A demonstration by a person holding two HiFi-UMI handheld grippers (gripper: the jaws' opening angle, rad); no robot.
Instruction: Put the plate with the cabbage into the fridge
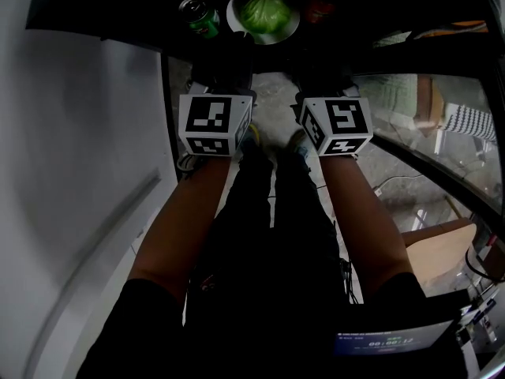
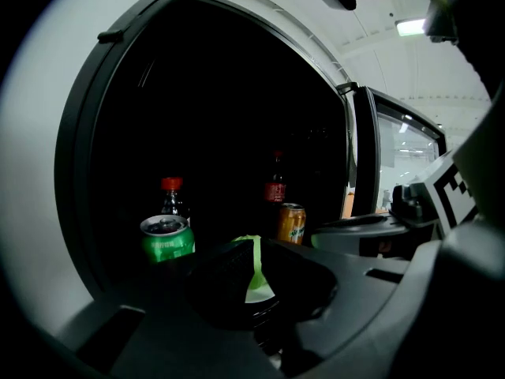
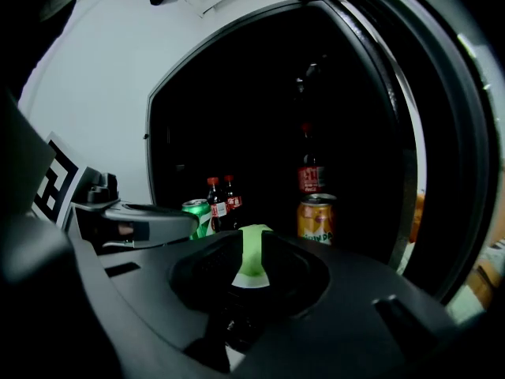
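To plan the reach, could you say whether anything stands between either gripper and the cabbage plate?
Nothing visible does: the plate shows straight through both jaw gaps; the green can and orange can stand aside.

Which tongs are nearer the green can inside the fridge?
Left. The green can stands just left of the left tongs; the right tongs sit farther right, on the far side of the plate from it.

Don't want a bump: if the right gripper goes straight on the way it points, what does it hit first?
Probably the near rim of the plate, with the cabbage just behind it; the distance is unclear.
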